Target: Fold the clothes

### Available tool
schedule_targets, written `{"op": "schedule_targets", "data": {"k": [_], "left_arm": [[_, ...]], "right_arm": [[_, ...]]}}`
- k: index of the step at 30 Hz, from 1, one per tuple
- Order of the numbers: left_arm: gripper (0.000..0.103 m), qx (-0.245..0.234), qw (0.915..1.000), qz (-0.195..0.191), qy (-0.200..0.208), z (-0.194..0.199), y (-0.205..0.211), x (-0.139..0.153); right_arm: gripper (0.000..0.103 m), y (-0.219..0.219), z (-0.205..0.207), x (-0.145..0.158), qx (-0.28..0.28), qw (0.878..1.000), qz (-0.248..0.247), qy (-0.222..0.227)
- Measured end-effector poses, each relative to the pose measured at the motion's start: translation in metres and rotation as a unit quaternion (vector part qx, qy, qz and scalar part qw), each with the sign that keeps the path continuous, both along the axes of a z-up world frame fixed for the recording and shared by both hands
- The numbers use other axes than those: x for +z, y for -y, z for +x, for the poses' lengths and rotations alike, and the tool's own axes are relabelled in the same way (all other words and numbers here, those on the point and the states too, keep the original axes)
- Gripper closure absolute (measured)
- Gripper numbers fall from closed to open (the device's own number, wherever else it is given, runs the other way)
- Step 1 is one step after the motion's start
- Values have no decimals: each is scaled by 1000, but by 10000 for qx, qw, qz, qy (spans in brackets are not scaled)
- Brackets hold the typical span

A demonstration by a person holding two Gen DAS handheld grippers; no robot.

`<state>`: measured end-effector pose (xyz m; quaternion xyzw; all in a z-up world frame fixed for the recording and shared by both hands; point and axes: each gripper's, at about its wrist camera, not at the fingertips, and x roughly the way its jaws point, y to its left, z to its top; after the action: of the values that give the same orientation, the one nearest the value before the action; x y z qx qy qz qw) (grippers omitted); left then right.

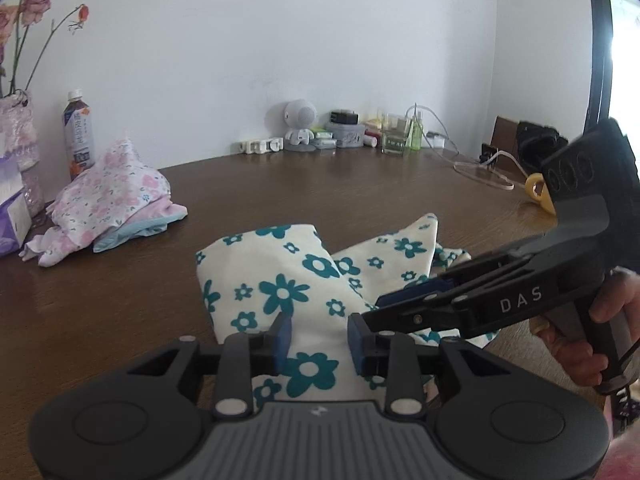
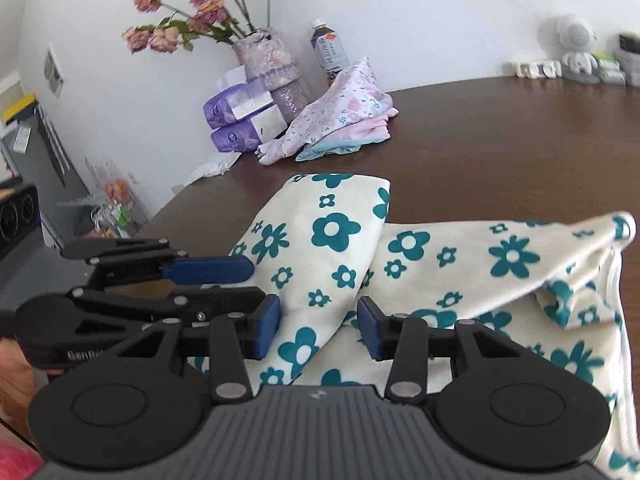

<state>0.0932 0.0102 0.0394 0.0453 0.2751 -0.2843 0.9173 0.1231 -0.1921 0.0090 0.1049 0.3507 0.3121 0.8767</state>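
Note:
A cream cloth with teal flowers (image 1: 280,280) lies partly folded on the brown table (image 1: 320,184), one flap doubled over toward the left. My left gripper (image 1: 320,342) hovers at the cloth's near edge, blue pads apart, fabric lying between them without being pinched. My right gripper (image 1: 374,308) reaches in from the right, held by a hand (image 1: 592,344), its tips just beside the left one. In the right wrist view the cloth (image 2: 460,264) spreads to the right. The right gripper (image 2: 319,328) stands open over the flap's corner, and the left gripper (image 2: 256,282) sits close on its left.
A crumpled pink floral garment pile (image 2: 344,108) lies at the table's far left beside a bottle (image 2: 330,50), a flower vase (image 2: 272,64) and purple tissue packs (image 2: 236,116). Small items (image 1: 340,132) line the back wall. A yellow object (image 1: 538,192) and cables sit far right.

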Motion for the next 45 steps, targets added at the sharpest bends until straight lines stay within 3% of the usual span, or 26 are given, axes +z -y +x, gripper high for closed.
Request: {"op": "schedule_targets", "data": {"k": [5, 9, 11, 13, 18, 23, 25, 26, 33, 38, 41, 42, 43, 44, 45], "left_arm": [[66, 521, 9978, -351, -215, 4, -30, 3], [66, 501, 9944, -689, -627, 8, -42, -6], [66, 449, 9924, -873, -737, 9, -44, -9], [66, 424, 9926, -912, -686, 7, -42, -9], [66, 259, 9960, -735, -442, 1, -30, -7], [64, 319, 9958, -741, -443, -1, -32, -10], [63, 400, 9943, -858, -491, -3, -38, -10], [60, 460, 9936, -898, -504, -5, -42, -11], [59, 523, 9904, -1103, -651, -19, -54, -12], [68, 604, 9868, -1256, -823, -20, -54, -24], [72, 617, 9869, -1266, -792, -21, -52, -28], [73, 632, 9866, -1278, -788, -22, -52, -27], [73, 626, 9870, -1271, -758, -24, -52, -26], [72, 612, 9876, -1253, -717, -27, -53, -24], [64, 598, 9882, -1235, -675, -31, -54, -21]], "right_arm": [[59, 1, -2, -1, -120, 9997, 158, -137], [59, -3, -2, -1, -142, 9996, 153, -187], [66, -5, -3, 0, -164, 9997, 115, -169], [78, -5, -4, 0, -190, 9996, 151, -171], [82, 1, -11, 8, -328, 9991, 269, 18], [76, 2, -8, 0, -432, 9989, 96, -172], [61, 1, -11, -1, -517, 9986, 40, -138], [59, 2, -14, 1, -575, 9983, 21, -87], [57, 0, -49, 16, -692, 9970, -142, 317], [57, -8, -63, 15, -723, 9960, -366, 372], [63, -13, -65, 8, -793, 9955, -415, 303], [75, -13, -66, 6, -814, 9954, -405, 284], [81, -12, -67, 4, -832, 9956, -333, 273], [81, -11, -67, 3, -850, 9957, -261, 263], [81, -10, -68, 1, -868, 9957, -189, 252]]}}
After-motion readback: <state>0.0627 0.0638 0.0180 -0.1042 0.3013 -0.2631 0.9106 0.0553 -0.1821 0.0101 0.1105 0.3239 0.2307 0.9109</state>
